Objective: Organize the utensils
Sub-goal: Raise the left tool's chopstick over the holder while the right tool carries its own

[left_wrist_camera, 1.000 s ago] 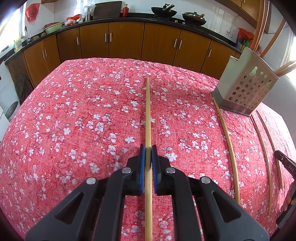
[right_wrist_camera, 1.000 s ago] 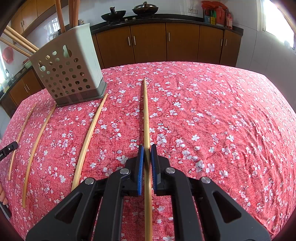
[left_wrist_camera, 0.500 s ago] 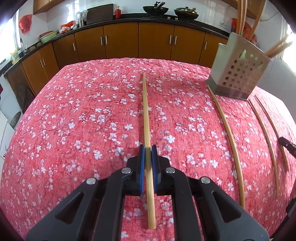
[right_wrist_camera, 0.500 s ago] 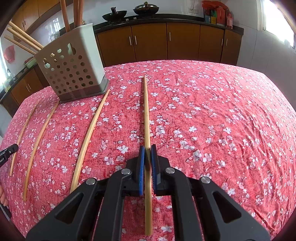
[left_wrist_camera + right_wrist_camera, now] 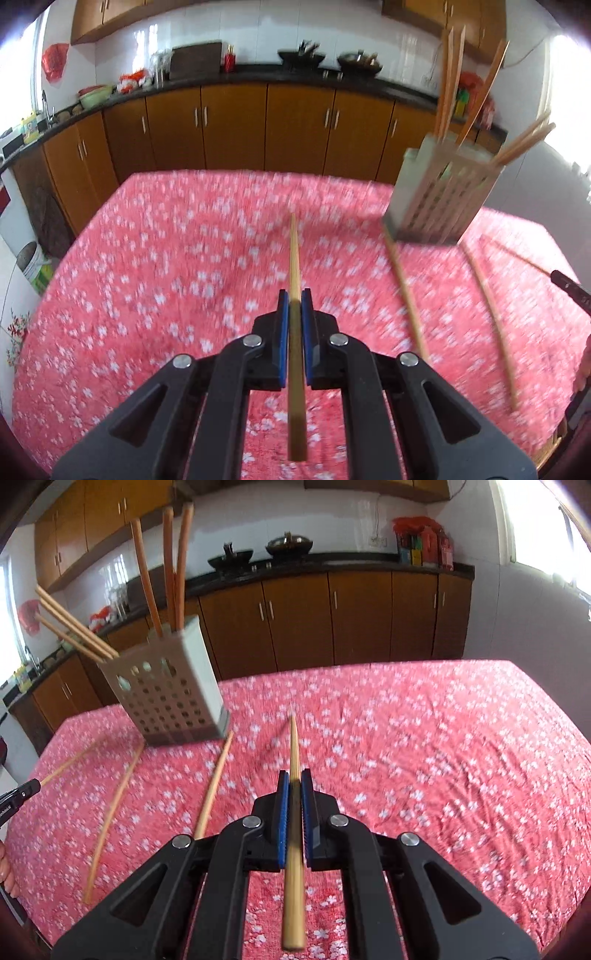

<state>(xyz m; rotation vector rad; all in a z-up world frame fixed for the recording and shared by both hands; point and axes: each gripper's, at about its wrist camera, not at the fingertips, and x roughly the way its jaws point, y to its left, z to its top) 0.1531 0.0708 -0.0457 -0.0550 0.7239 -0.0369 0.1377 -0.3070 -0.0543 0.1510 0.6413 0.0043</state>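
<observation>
While clamped, chopstick (image 5: 294, 258) juts forward between left tongs (image 5: 294, 299).

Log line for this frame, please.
left gripper: shut on chopstick | right gripper: shut on chopstick | three loose | holder partly filled
</observation>
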